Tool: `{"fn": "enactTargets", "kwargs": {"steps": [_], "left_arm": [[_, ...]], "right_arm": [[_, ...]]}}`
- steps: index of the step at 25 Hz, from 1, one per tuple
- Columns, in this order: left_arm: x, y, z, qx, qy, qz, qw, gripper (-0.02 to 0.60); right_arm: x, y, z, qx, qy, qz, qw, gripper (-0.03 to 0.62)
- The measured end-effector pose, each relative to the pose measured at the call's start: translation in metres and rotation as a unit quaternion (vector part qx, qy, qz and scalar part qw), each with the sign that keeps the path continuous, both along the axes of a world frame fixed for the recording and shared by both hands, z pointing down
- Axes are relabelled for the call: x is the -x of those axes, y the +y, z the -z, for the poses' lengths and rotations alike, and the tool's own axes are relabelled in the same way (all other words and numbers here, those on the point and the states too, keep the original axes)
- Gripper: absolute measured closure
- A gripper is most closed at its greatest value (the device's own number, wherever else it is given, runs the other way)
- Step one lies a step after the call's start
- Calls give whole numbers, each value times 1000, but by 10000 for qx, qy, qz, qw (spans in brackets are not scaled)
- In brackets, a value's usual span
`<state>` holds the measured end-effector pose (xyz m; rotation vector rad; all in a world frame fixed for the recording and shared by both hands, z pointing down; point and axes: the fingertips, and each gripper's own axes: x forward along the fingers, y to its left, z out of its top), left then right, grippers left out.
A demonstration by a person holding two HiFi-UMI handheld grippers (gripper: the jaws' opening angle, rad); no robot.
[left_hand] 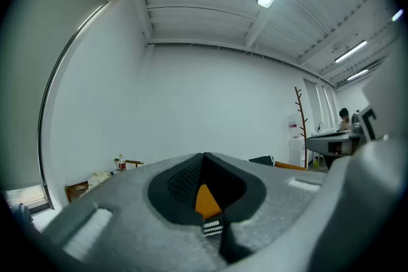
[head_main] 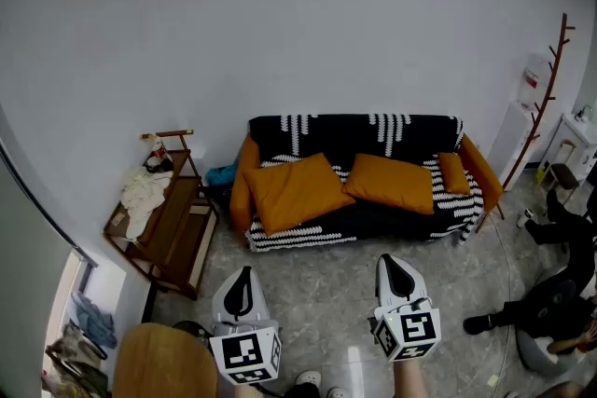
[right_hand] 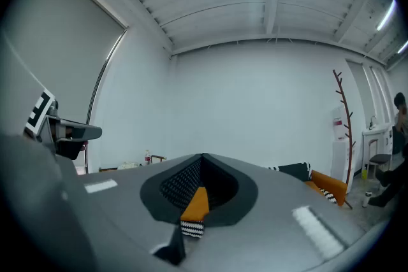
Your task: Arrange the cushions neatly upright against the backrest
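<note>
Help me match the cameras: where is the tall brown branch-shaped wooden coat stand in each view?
Head view: tall brown branch-shaped wooden coat stand, far right side.
Left gripper view: coat stand right of centre, mid-height.
Right gripper view: coat stand near the right edge.
Shared landmark: black-and-white covered sofa with orange arms.

The left gripper [left_hand: 204, 162] has its jaws closed together. A gap beneath them shows a sliver of orange cushion [left_hand: 206, 199] and striped cover [left_hand: 212, 226]. Far right, a coat rack [left_hand: 299, 121] stands against the white wall [left_hand: 191, 99].
</note>
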<state>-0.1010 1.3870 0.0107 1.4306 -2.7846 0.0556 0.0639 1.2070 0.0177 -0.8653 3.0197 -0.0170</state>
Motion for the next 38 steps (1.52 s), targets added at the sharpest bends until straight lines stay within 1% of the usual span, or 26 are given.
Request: {"fn": "enactTargets", "kwargs": {"steps": [8,13,17,21,23,24,26,27,28,30,33,38], "left_arm": [[8,2,-3,-30,51,17,10000,577],[18,-2,-7,-21,110,16,9999,577],[35,-6,-12,-18,174,28,9998,577],[60,-10,-20,40,196,67,9998,577],[73,-13,-24,79,245,69,9996,575],[78,-14,-26,89,283,47,9995,549],[86,-19,-31,94,335,-38,9994,425],[90,-21,-32,97,343,-78,9993,383],[94,-23,-35,103,348,-108,9993,360],[101,-28,-39,127,372,-150,9991,326],[117,-39,-43,128,413,-133,9990,318],[148,-71,-54,190,469,0,9987,318]], "right_arm": [[6,2,-10,-57,17,85,9999,589],[15,-3,-16,-36,76,83,9999,589],[27,-10,-21,47,115,30,9999,589],[46,-19,-32,190,111,39,9998,588],[55,-22,-35,225,118,47,9997,564],[58,-23,-36,245,124,34,9996,545],[64,-25,-39,294,135,16,9995,479],[67,-26,-42,309,142,17,9994,439],[70,-27,-44,318,152,22,9994,407],[77,-32,-48,350,181,28,9992,367],[92,-46,-54,398,249,32,9989,336],[121,-88,-65,432,315,70,9985,333]]}}
